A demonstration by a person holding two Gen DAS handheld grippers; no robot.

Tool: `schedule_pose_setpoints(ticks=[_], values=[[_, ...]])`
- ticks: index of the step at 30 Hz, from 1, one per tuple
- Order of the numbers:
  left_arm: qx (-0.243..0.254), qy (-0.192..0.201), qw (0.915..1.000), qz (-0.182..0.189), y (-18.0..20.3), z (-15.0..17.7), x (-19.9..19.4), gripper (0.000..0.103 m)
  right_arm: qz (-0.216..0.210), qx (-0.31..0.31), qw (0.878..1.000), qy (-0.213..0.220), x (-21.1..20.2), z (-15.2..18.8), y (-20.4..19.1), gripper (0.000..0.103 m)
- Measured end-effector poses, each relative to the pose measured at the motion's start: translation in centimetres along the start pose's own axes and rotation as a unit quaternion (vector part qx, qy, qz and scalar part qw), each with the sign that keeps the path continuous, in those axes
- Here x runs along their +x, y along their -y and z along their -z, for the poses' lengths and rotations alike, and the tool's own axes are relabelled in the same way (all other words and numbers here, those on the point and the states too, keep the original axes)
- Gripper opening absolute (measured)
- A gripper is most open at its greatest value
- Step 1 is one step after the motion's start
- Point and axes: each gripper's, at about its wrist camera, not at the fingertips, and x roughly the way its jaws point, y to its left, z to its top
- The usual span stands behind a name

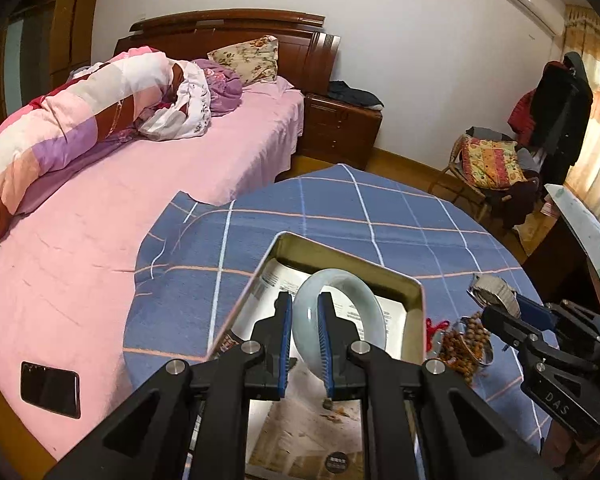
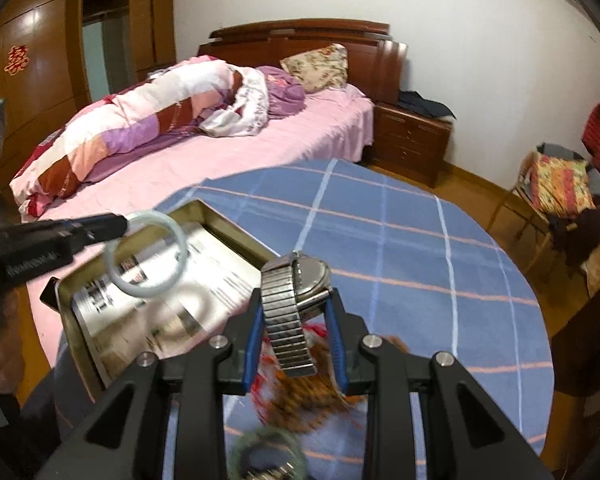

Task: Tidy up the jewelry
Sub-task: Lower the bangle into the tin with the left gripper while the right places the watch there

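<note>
Above the open tin (image 1: 414,292), left gripper (image 1: 304,344) pinching the bangle (image 1: 340,312); right gripper (image 2: 295,344) clamping the watch (image 2: 295,284) clear of its rim.

Bare blue tablecloth (image 2: 400,240) beyond tin (image 1: 414,292) (beads (image 1: 466,344) beside).

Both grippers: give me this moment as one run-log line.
left gripper: shut on jade bangle, over open tin | right gripper: shut on metal watch, lifted over beads
</note>
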Motion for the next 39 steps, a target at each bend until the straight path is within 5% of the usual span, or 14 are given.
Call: schedule_pose_setpoints(ticks=[17,39], values=[[0.011,-0.023,0.9994,-0.024,-1.1,0.2,2.8,0.012,-0.032,-0.018,0.999,-0.015,5.1,-1.3,-4.5,0.031],[0.01,-0.035,0.9989,-0.029,-1.2,0.5,3.8,0.012,-0.02,-0.024,0.998,-0.047,6.6,-1.0,-4.7,0.032]])
